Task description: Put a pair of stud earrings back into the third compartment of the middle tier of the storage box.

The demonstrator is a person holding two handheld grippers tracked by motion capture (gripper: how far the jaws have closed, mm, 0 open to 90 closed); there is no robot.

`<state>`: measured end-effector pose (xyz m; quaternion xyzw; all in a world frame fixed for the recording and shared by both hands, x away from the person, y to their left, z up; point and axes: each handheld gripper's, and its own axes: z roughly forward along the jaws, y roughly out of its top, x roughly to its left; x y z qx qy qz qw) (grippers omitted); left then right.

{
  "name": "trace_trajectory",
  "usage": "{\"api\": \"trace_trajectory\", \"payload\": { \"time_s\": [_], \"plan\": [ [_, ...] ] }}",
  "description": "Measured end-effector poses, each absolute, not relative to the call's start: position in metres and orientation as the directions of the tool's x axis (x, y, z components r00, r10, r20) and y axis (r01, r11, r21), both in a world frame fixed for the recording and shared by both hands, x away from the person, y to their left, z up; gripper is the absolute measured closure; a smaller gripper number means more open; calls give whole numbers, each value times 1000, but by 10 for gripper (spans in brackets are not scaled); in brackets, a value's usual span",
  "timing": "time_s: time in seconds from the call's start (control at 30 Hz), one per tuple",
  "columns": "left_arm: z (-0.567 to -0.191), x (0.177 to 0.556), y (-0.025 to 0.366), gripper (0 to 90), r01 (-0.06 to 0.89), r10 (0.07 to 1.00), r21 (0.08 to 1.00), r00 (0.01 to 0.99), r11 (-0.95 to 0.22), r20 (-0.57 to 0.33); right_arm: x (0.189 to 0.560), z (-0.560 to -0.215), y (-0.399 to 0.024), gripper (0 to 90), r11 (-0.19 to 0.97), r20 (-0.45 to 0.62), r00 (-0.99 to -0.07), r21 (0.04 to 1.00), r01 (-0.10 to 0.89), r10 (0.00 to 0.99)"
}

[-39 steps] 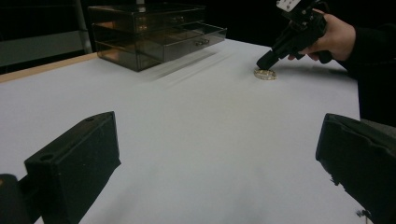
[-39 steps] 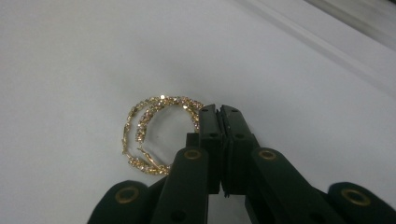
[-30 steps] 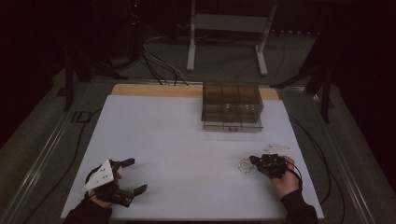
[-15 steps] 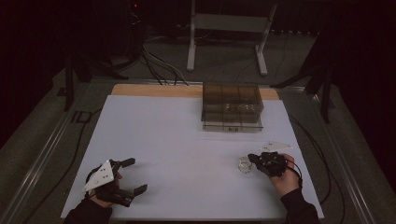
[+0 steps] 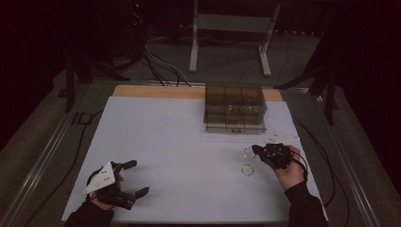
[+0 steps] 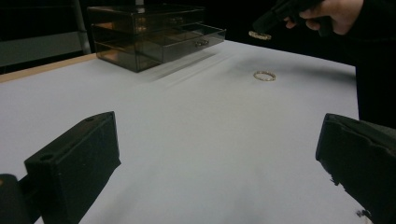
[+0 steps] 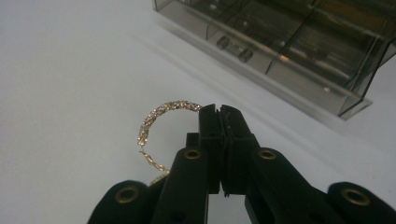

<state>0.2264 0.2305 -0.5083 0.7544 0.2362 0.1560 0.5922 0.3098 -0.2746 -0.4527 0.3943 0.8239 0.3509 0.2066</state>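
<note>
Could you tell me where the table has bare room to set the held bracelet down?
Free: the wide white stretch between the left gripper and the drawer box. Crowded: around the right gripper, by the lying bracelet.

Pale, plain white over the bench (image 5: 189, 137), with a strip of light wood tone along its far edge. Smoky, see-through brown-grey for the drawer box (image 5: 235, 109), small silvery knobs on the drawer fronts. Gold with a twisted, glittering pattern on the bracelet (image 7: 161, 122) pinched in the right gripper (image 7: 219, 112); black jaws there, brass-coloured rings around the screw holes. Gold again, probably the same braided pattern though too small to tell, on the second bracelet (image 5: 247, 169) lying on the white. Matt black for the left gripper (image 5: 134, 178), pale grey for the three-cornered plate on top. Dark sleeves, black floor and surroundings, grey stand legs behind.
</note>
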Motion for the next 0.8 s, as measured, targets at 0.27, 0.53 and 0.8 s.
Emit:
{"api": "trace_trajectory", "payload": {
  "time_s": [0.27,0.53,0.8],
  "plan": [
    [-508,226,231,6,172,540,968,840,-185,-46,321,-445,-275,890,431,-63,-590,746,508,805],
    [-508,226,230,6,171,539,967,841,-188,-44,332,-435,-277,890,421,-76,-567,751,508,820],
    [-508,226,231,6,170,539,968,841,-187,-43,344,-430,-276,890,410,-81,-543,750,518,836]
  ]
}}
